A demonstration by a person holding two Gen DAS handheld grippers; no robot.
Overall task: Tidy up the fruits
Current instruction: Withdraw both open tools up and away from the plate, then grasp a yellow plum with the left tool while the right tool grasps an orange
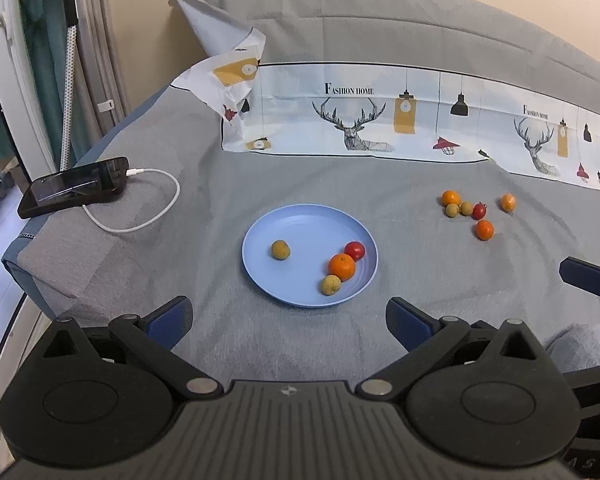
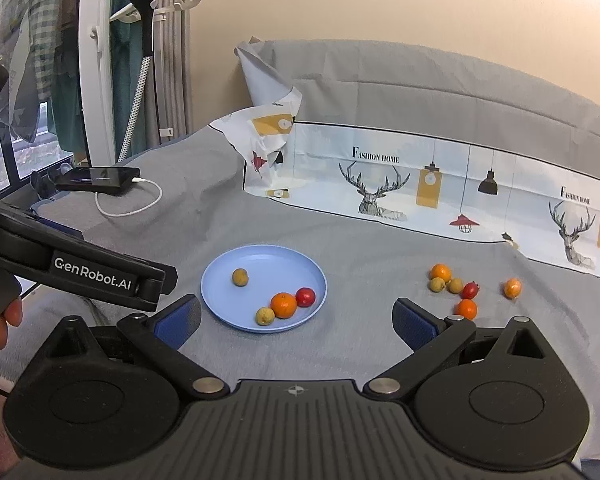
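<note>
Both grippers spread (empty), grey bedcover [image 1: 284, 184], blue plate [image 1: 268, 276], phone [image 1: 74, 192] charging.

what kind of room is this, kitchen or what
Likely a bedroom or living room at home, not a kitchen: the blue plate sits on a grey fabric cover, clothes hang by a window, and a phone charges nearby.

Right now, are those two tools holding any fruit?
Left tool: open, holding nothing.
Right tool: open, holding nothing.

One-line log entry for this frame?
left gripper: open, empty | right gripper: open, empty | blue plate: four fruits | gray cloth: six loose
</note>
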